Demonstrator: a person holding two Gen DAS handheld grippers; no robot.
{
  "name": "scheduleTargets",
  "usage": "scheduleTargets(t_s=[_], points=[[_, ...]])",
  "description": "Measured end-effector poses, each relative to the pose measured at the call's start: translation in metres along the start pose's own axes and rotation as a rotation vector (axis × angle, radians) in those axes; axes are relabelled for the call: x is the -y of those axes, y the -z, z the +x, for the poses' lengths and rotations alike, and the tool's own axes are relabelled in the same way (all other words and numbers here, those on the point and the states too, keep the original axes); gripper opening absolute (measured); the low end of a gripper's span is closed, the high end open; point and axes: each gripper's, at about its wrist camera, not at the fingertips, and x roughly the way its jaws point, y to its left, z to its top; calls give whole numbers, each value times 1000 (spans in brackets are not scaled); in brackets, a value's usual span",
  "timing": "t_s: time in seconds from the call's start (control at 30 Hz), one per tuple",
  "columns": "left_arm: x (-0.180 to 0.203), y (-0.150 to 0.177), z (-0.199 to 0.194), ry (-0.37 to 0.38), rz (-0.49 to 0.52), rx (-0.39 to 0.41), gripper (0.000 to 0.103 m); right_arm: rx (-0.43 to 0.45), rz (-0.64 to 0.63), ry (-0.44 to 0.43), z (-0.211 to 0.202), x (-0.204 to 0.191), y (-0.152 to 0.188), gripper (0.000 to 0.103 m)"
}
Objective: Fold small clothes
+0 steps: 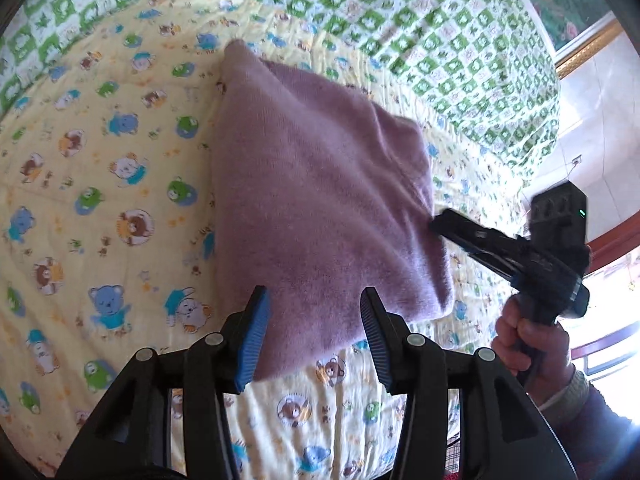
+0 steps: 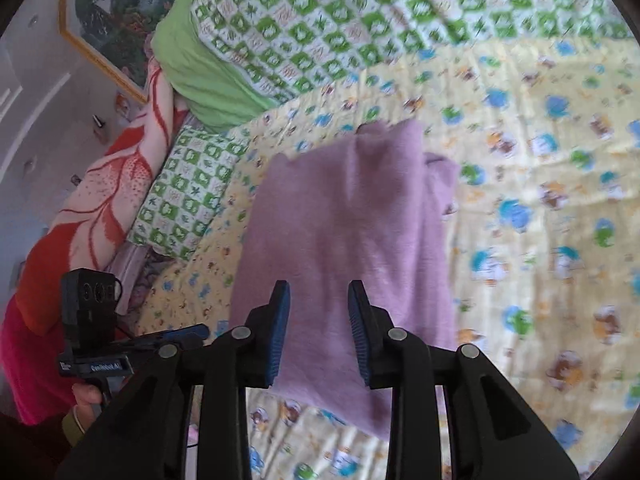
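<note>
A folded mauve knit garment (image 1: 320, 184) lies flat on the yellow bear-print quilt (image 1: 100, 184). My left gripper (image 1: 314, 300) hovers over its near edge, open, and the cloth shows through the gap untouched by the blue pads (image 1: 252, 340). A hand holds my right gripper (image 1: 438, 226) at the garment's right edge. In the right wrist view the garment (image 2: 348, 232) stretches away from my right gripper (image 2: 319, 292), whose jaws stand apart above the cloth, gripping nothing. My left gripper (image 2: 200, 330) sits at the lower left, beside the garment's edge.
A green-and-white checked blanket (image 2: 360, 20) covers the far part of the bed. A green pillow (image 2: 200, 68), a checked pillow (image 2: 184, 196) and a red-and-pink blanket (image 2: 100, 200) pile up at the left. A framed picture (image 2: 112, 12) hangs on the wall.
</note>
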Motion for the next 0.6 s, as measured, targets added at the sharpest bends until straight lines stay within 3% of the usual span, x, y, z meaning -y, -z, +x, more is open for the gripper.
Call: scheduleTargets(t_s=[0.03, 0.1, 0.17, 0.2, 0.27, 0.43, 0.5, 0.6], points=[[-1, 0, 7, 6, -10, -15, 47, -21, 16, 15, 7, 5, -1, 32], [-6, 5, 24, 24, -28, -53, 47, -72, 33, 129, 25, 18, 1, 28], [-10, 11, 39, 7, -30, -73, 47, -94, 55, 228, 31, 38, 8, 14], [-11, 14, 43, -6, -20, -76, 47, -94, 95, 212, 30, 49, 13, 13], [-10, 19, 47, -22, -6, -71, 47, -88, 137, 199, 25, 63, 17, 0], [-10, 16, 34, -40, -4, -48, 54, -64, 135, 163, 15, 59, 17, 0], [-3, 18, 25, -78, 16, -22, 67, -46, 110, 159, 6, 49, 19, 3], [4, 26, 11, -133, 49, 17, 74, -17, 57, 183, -4, 33, 20, 4]])
